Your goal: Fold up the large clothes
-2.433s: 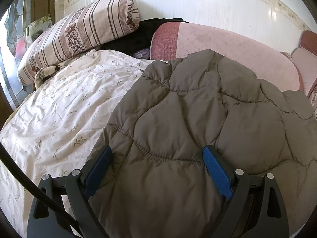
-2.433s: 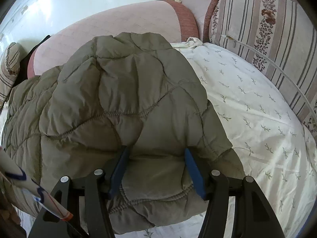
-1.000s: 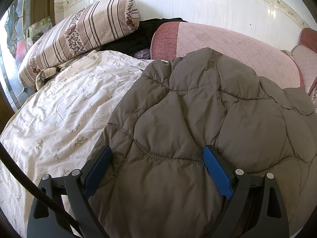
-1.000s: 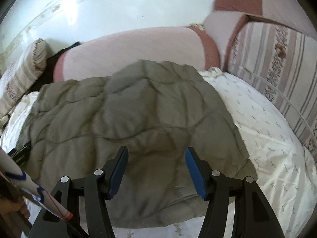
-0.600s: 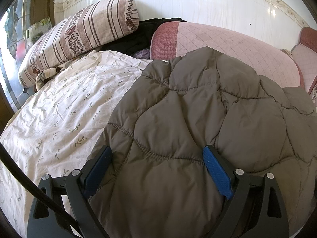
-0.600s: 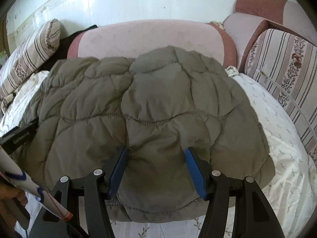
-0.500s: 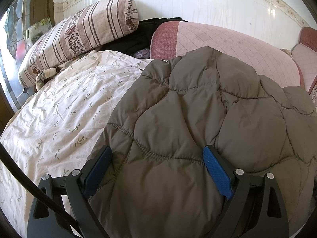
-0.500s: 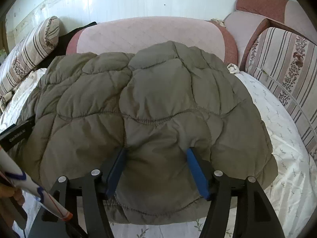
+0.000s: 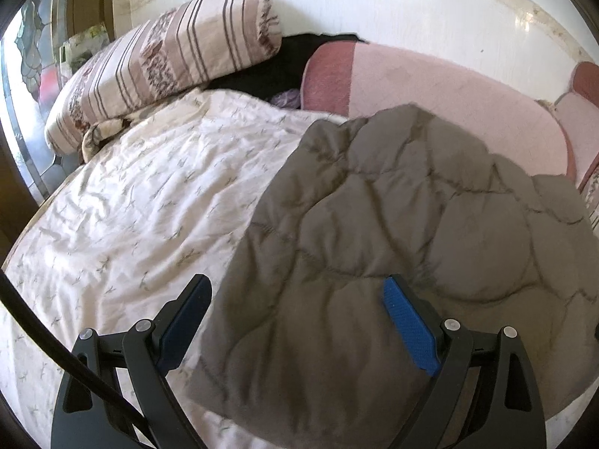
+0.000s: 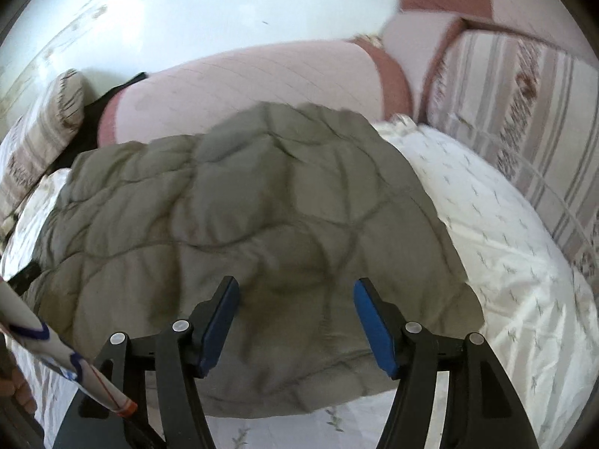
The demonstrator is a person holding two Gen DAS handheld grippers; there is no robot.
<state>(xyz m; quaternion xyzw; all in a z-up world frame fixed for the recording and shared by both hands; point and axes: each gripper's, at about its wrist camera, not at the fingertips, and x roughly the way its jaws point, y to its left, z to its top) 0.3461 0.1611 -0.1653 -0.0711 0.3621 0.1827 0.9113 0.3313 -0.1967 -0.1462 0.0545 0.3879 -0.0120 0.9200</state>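
Note:
A grey-brown quilted jacket [image 9: 393, 243] lies spread on the bed, its far end against a pink cushion. My left gripper [image 9: 295, 321] hovers open over the jacket's near left corner; the left finger is over the sheet, the right finger over the padding. In the right wrist view the same jacket [image 10: 262, 205] fills the middle, blurred. My right gripper [image 10: 297, 323] stands open just above the jacket's near hem, and its pads press on nothing.
A white floral sheet [image 9: 131, 205] covers the bed. A striped bolster [image 9: 161, 63] and black cloth [image 9: 284, 63] lie at the far left, a pink cushion [image 9: 430, 86] behind, a striped cushion [image 10: 524, 131] on the right. A white patterned object [image 10: 67, 366] crosses the lower left.
The left gripper drew back and leftward, so the jacket's left edge now shows between its fingers. The right gripper pulled back from the padding after dipping into it.

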